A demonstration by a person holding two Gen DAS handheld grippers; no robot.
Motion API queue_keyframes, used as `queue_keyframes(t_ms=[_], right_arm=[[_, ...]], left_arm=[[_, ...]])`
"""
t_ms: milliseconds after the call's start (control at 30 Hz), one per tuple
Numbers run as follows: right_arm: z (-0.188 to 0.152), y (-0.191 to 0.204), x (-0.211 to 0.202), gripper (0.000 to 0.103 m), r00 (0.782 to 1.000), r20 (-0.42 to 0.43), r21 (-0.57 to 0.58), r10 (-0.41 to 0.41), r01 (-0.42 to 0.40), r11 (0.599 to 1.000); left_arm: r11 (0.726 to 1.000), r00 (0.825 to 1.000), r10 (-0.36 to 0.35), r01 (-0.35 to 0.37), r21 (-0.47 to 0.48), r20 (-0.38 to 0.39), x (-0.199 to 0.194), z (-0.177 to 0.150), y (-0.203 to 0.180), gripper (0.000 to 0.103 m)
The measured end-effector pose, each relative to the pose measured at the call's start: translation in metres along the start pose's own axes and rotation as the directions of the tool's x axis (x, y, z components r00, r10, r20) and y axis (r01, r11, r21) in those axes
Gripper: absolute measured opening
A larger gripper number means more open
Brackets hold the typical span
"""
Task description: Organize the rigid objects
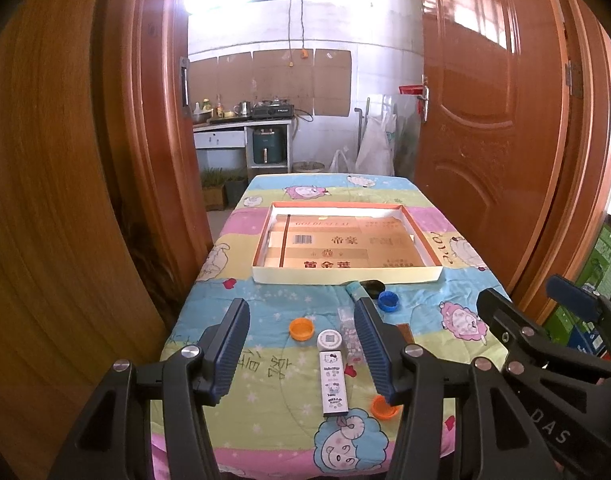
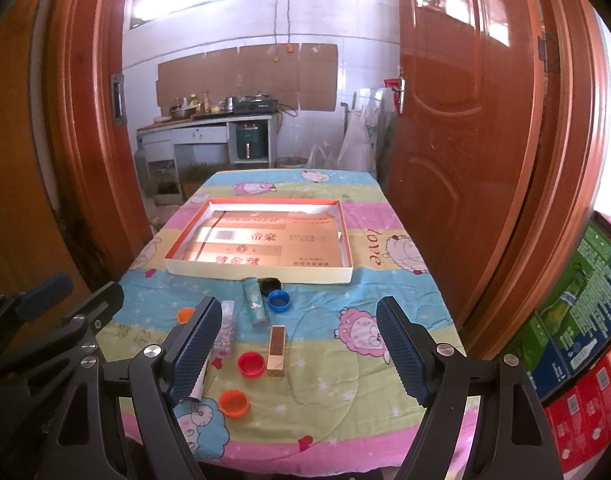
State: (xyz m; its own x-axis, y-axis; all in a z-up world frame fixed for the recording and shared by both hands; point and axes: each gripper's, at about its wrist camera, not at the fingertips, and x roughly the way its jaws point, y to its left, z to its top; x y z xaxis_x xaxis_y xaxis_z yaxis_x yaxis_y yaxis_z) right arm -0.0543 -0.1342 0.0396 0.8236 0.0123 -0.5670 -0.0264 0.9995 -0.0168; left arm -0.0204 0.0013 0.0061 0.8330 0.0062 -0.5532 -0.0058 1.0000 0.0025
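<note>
Fingers of left gripper [image 1: 301,350] spreading wide, holding nothing; white Hello Kitty box [image 1: 332,382] lying between them, long axis toward 12 o'clock | right gripper [image 2: 301,354] also gaping, empty; gold box [image 2: 276,350] just ahead | tray [image 1: 345,278] sitting at 12 o'clock, holding none yet | caps: three orange, one red [image 2: 251,364], one blue [image 2: 278,301]; oblong items: four
</note>
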Motion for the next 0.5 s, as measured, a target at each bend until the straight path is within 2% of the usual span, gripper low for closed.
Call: queue_keyframes(t_ms=[500], right_arm=[[-0.0005,0.0027,-0.0006,0.081,1.000,0.002,0.001,0.001,-0.001,1.000]], left_arm=[[1.000,1.000,-0.002,0.002,-0.001,0.002,-0.0005,-0.0008,-0.0011,0.055]])
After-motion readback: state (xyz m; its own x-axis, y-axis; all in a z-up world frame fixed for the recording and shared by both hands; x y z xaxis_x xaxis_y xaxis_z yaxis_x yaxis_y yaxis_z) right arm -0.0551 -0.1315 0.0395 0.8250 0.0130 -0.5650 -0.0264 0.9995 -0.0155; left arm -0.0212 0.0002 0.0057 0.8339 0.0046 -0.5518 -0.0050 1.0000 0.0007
